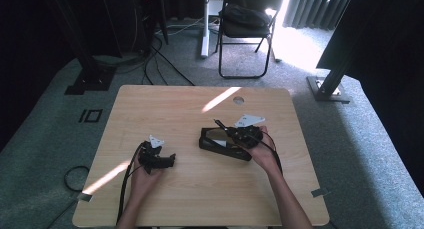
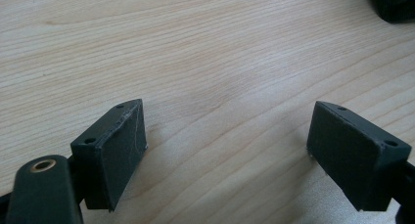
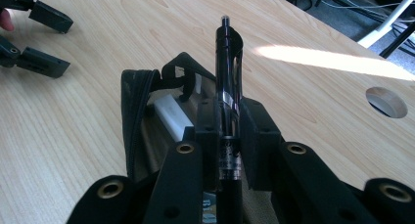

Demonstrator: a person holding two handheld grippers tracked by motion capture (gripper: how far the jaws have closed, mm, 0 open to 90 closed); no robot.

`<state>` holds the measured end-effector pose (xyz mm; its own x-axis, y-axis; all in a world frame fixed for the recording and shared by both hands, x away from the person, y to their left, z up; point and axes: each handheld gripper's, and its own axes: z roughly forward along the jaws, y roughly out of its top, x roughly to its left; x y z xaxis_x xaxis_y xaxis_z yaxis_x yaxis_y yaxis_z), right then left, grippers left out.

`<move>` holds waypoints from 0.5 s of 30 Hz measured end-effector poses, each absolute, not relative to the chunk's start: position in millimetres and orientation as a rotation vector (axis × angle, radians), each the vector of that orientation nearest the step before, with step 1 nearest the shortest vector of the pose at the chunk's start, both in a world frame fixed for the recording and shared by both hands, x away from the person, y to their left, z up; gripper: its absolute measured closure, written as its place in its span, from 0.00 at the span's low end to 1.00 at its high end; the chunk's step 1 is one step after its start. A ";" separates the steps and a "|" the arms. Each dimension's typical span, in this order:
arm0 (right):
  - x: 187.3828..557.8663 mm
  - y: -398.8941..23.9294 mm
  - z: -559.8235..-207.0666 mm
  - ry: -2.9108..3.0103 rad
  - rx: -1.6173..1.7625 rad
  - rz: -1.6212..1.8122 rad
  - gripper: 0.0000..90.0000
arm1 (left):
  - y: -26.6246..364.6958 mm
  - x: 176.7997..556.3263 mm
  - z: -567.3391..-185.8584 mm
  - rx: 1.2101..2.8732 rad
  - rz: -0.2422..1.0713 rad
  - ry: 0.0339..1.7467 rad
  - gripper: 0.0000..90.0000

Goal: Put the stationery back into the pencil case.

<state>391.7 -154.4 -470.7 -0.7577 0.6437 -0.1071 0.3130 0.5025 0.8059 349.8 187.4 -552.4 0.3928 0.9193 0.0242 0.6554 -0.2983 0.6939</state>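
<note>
A wooden counter (image 1: 200,189) stands on a grey carpet (image 1: 45,154). It has a round hole (image 1: 238,100) near its far edge. A black folding chair (image 1: 247,24) stands behind it. Sun comes in by the dark curtain (image 1: 315,6) and makes bright stripes. Black cables (image 1: 155,59) lie on the floor.

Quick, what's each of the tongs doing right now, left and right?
Left tongs: open, nothing between the jaws, over bare table.
Right tongs: closed on a black pen, above the open pencil case.
</note>
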 end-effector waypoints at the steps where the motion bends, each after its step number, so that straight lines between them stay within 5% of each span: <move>1: 391.4 -154.4 -470.9 2.357 0.792 1.144 0.88 | 187.4 349.7 -552.4 2.054 0.570 1.343 0.17; 15: 391.2 -155.4 -476.7 2.381 0.785 1.123 0.87 | 187.2 349.7 -552.6 2.051 0.568 1.344 0.17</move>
<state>391.2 -155.4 -476.7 -0.7659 0.6337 -0.1086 0.3194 0.5217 0.7911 349.7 187.2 -552.6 0.3911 0.9201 0.0211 0.6563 -0.2949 0.6945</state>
